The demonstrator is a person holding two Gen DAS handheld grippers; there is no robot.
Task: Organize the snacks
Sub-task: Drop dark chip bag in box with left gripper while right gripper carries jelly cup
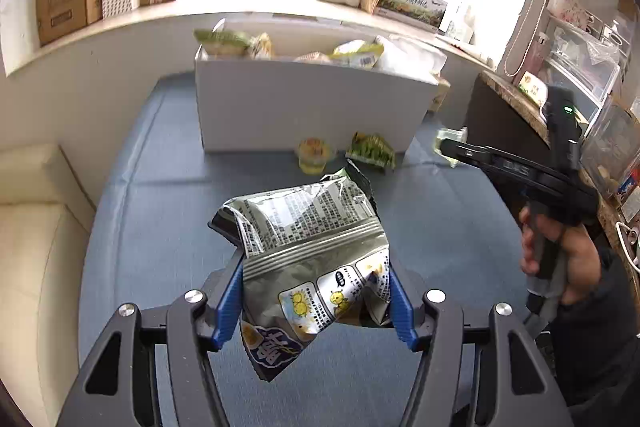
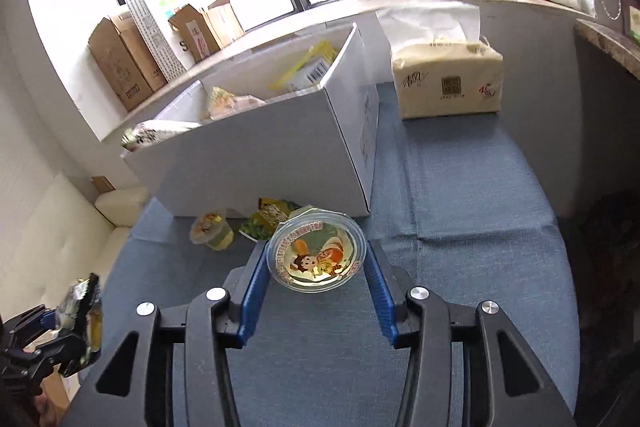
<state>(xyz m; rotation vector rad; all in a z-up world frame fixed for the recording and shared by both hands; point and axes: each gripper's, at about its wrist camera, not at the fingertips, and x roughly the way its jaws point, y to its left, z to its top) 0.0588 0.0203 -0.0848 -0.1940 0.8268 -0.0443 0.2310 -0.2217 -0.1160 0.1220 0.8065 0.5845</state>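
Both tongs are loaded as I read it. On my left, the left gripper (image 1: 316, 291) is closed partway on a crumpled silver snack bag (image 1: 308, 247), its blue pads pressing into the foil from either side, and the bag hangs clear above the blue mat (image 1: 160, 227). On my right, the right gripper (image 2: 316, 267) has a round jelly cup (image 2: 316, 253) with a cartoon lid between its fingers; the pads sit at the cup's rim on both sides, so I take it as gripped (though the contact on the right pad is hard to confirm from this angle).

Ahead stands the white box (image 1: 308, 107), open at the top, and it already holds several packets: green and yellow wrappers poke above its rim. So a fair share of the sorting looks done.

What is left, as far as I can see: the two items I am carrying, plus two strays on the mat at the foot of the box, a small yellow jelly cup (image 1: 314, 155) and a green packet (image 1: 372, 151), lying near each other and just in front of the box wall. A tissue pack (image 2: 446, 79) sits to the right of the box; I judge it is not part of the job.

I would put the task past halfway, with four pieces to go.
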